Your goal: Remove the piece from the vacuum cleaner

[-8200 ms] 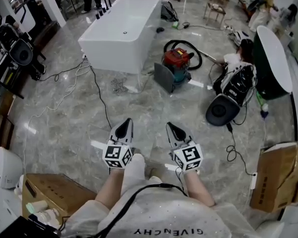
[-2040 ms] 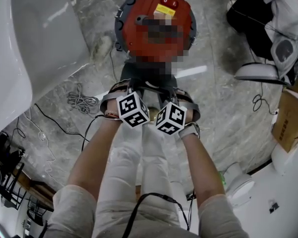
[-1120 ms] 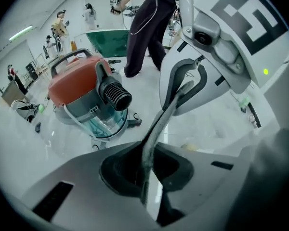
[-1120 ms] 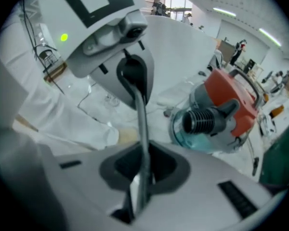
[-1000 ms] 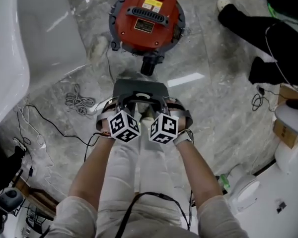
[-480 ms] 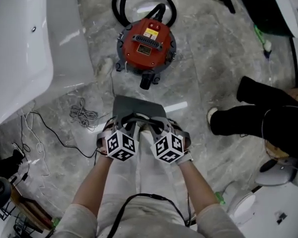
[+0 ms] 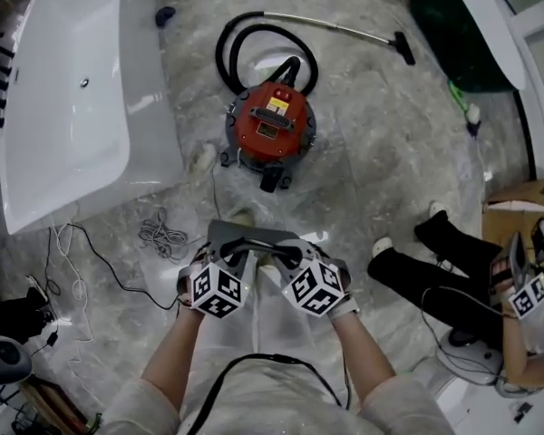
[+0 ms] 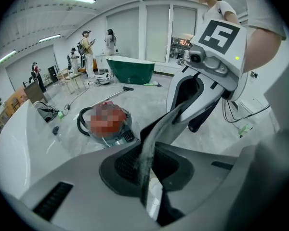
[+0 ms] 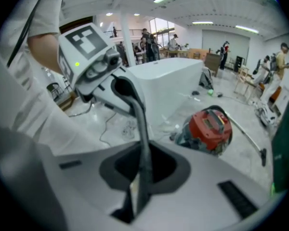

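In the lower middle of the head view, the person holds the left gripper (image 7: 232, 254) and the right gripper (image 7: 286, 256) side by side. Both point away and down toward the marble floor (image 7: 363, 161). Between them is the grey piece (image 7: 254, 234), a flat panel with a dark handle-like arch on its near side. It is clear of the floor and well apart from the red vacuum cleaner (image 7: 272, 125). In the left gripper view the panel runs edge-on straight into the narrow gap between that gripper's fingers, which are drawn almost together and clamped on its thin edge. The right gripper view shows the same thing from the other side: its fingers are nearly closed and pinch the edge of the piece, with the other gripper gripping it further along. The vacuum cleaner stands on the floor in the upper middle of the head view. Its black hose (image 7: 240, 43) is looped behind it, and a metal wand (image 7: 335, 27) runs toward the upper right. A white bathtub (image 7: 63, 107) fills the upper left and a dark green tub (image 7: 462, 25) the upper right. A loose cable (image 7: 163, 238) lies on the floor left of the grippers. At the right edge another person (image 7: 435, 261) in black trousers is low on the floor, beside a cardboard box (image 7: 526, 193).
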`<action>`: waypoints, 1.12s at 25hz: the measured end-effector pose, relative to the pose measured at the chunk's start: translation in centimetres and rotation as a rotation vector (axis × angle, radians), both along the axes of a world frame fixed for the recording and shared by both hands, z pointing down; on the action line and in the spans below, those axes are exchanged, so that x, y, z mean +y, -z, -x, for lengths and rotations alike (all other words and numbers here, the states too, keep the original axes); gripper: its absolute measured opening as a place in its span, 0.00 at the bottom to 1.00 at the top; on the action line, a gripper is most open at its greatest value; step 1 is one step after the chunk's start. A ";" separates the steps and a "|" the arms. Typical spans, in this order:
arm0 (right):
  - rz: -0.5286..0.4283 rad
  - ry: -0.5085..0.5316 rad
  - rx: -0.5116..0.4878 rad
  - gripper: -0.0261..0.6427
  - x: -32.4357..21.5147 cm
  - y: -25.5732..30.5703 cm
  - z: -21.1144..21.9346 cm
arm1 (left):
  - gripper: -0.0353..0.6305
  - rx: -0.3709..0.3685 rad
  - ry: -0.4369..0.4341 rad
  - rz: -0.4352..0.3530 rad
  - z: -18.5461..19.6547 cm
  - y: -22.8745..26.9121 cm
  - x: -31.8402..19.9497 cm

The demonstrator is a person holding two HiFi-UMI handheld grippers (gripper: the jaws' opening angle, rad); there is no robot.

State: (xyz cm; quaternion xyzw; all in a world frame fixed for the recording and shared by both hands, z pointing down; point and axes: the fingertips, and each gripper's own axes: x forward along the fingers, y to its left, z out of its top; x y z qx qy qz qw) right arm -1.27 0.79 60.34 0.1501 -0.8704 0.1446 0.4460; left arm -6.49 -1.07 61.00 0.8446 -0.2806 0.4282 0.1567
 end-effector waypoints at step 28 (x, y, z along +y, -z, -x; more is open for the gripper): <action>-0.028 -0.056 -0.112 0.09 2.2 13.6 2.1 | 0.14 0.115 0.019 -0.027 1.8 13.0 1.7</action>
